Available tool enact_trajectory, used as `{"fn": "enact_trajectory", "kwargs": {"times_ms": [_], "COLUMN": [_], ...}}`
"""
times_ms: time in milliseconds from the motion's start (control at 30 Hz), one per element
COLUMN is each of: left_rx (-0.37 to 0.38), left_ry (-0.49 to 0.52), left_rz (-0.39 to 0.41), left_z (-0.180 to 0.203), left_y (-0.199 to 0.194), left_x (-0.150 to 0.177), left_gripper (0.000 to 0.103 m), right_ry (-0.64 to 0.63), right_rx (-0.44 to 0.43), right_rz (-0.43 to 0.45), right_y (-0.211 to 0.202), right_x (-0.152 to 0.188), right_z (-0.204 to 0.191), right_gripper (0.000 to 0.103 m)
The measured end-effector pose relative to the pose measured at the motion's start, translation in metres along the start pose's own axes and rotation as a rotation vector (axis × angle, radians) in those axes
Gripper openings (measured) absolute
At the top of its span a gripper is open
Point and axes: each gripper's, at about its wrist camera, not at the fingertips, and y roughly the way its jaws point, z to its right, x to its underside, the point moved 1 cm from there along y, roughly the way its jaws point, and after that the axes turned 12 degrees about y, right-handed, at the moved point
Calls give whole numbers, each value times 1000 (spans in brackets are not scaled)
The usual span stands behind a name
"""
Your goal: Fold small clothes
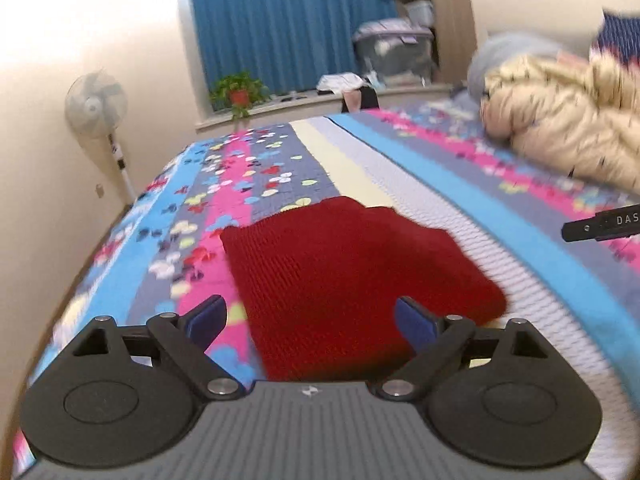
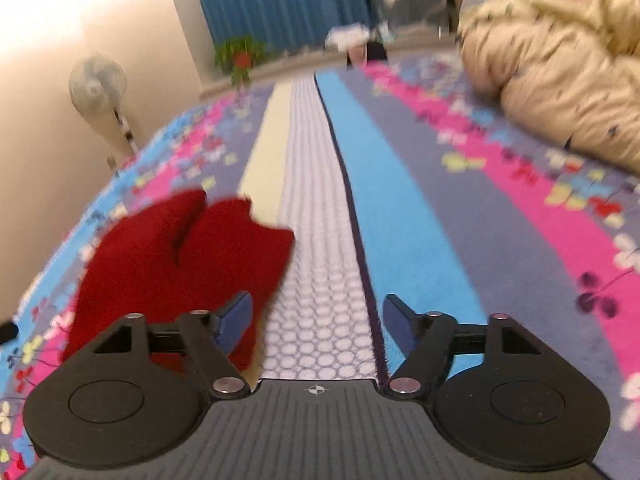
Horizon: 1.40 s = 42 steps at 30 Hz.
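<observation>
A small red knitted garment (image 1: pixel 344 276) lies folded on the striped, flowered bedspread (image 1: pixel 460 184). My left gripper (image 1: pixel 310 314) hovers over its near edge with the blue pads spread wide and nothing between them. In the right wrist view the same red garment (image 2: pixel 176 256) lies to the left, a slit showing in its far edge. My right gripper (image 2: pixel 318 318) is open above the white honeycomb stripe (image 2: pixel 320 264), its left fingertip (image 2: pixel 236 316) in front of the garment's right edge. The tip of the right gripper (image 1: pixel 600 224) shows at the right edge of the left wrist view.
A cream fluffy coat (image 1: pixel 568 120) lies in a heap at the far right of the bed. A standing fan (image 1: pixel 98 108) is by the left wall. A potted plant (image 1: pixel 240 94) and storage boxes (image 1: pixel 394 50) sit by the blue curtain (image 1: pixel 288 24).
</observation>
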Motion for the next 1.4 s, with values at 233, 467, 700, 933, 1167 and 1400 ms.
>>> {"fn": "enact_trajectory", "kwargs": {"times_ms": [233, 467, 700, 933, 1167, 1400], "left_rx": [-13, -88, -120, -169, -175, -170], "left_ry": [-121, -220, -164, -181, -204, -192], "left_rz": [11, 4, -58, -74, -62, -66], "left_z": [35, 37, 58, 52, 48, 51], "left_y": [-81, -131, -135, -119, -118, -114], "left_x": [27, 31, 65, 65, 63, 62], "left_gripper": [94, 94, 94, 94, 94, 94], "right_ry": [-153, -159, -160, -163, -181, -166], "right_rx": [-41, -73, -70, -63, -53, -38], "right_rz": [123, 100, 104, 95, 103, 106], "right_y": [-100, -143, -138, -124, -124, -122], "right_x": [52, 95, 109, 114, 115, 113], "right_z": [-26, -43, -58, -70, -67, -63], "right_gripper": [98, 98, 99, 99, 99, 99]}}
